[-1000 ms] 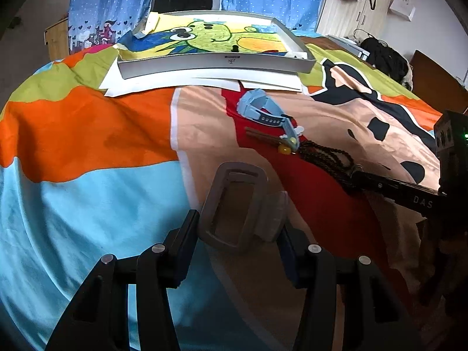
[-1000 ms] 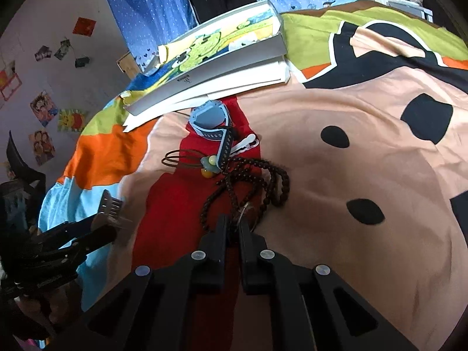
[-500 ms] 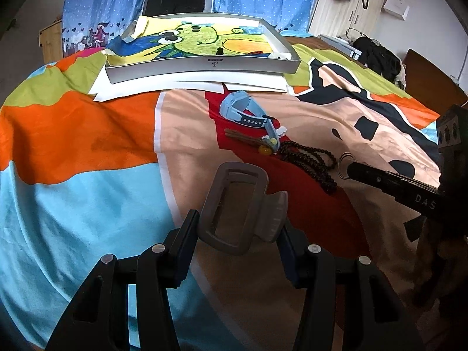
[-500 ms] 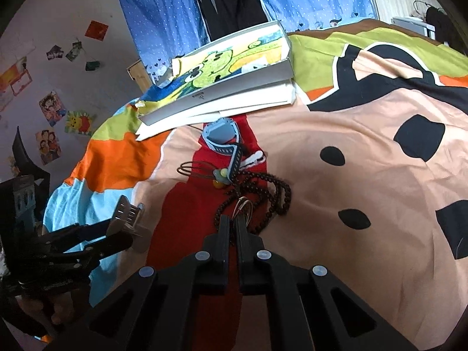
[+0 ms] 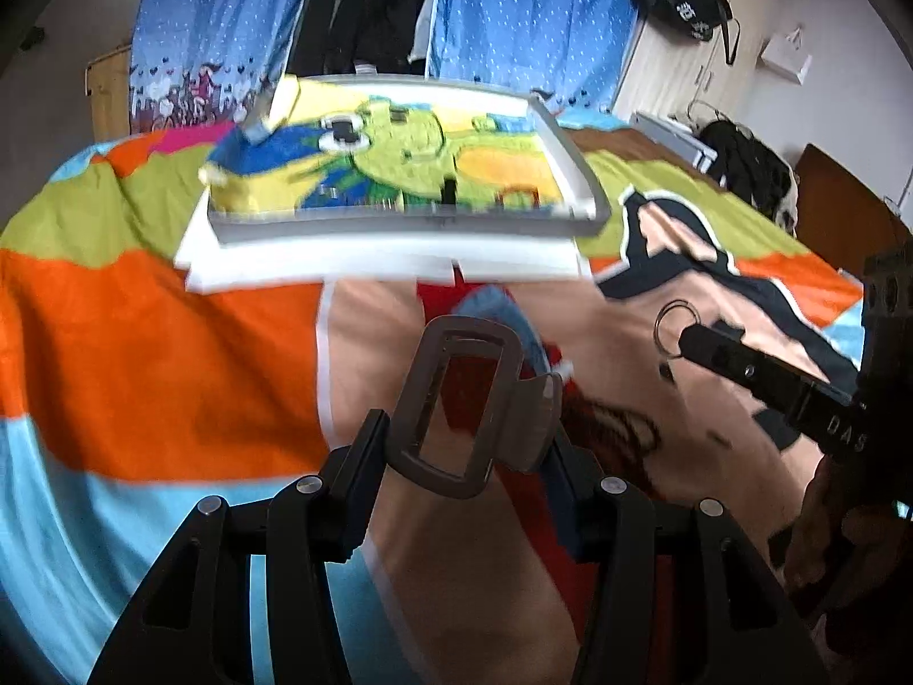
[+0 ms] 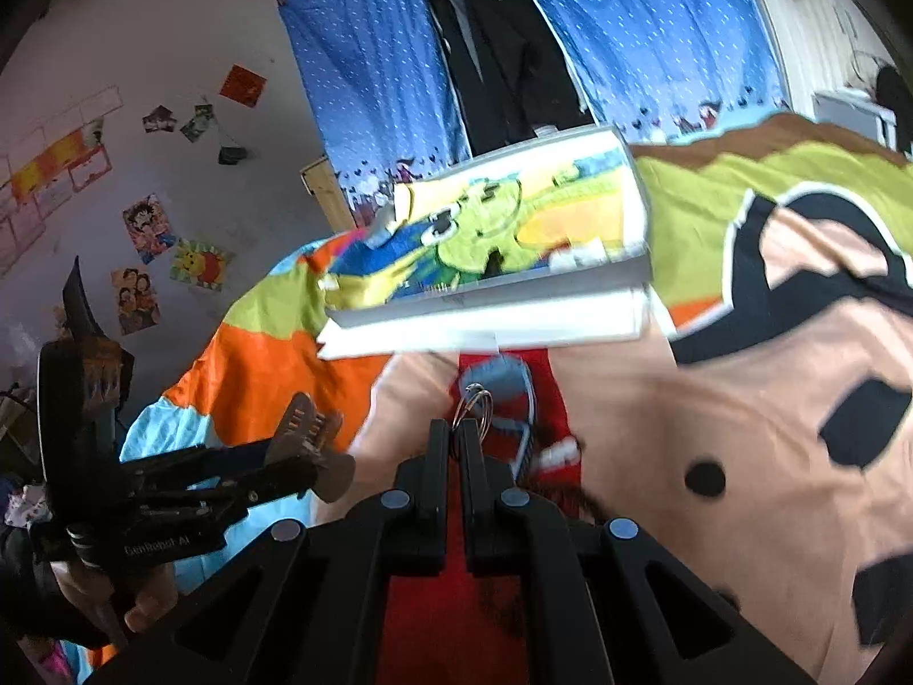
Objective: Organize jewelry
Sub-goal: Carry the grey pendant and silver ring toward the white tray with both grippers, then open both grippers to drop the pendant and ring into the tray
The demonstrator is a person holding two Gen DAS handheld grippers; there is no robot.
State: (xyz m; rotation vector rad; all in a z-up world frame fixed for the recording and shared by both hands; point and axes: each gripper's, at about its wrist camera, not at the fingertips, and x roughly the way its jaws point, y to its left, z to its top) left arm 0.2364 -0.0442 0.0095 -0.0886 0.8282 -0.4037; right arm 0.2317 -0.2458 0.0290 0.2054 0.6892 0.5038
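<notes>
Grey hair claw point(image 5: 473, 405) clamped in our left tool point(image 5: 465, 445) | thin ring point(image 6: 472, 408) pinched in shut right tool point(image 6: 451, 445) | tray point(image 5: 576, 171) ahead of both, neither placed | watch point(image 6: 505, 394), beads remain on bed

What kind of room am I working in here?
Most likely a bedroom, probably a child's: the work surface is a bed with a bright cartoon bedspread, dark clothes hang behind a blue curtain, and cartoon posters dot the wall.

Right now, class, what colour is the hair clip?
Grey-brown hair clip; clearest in the left wrist view.
</notes>
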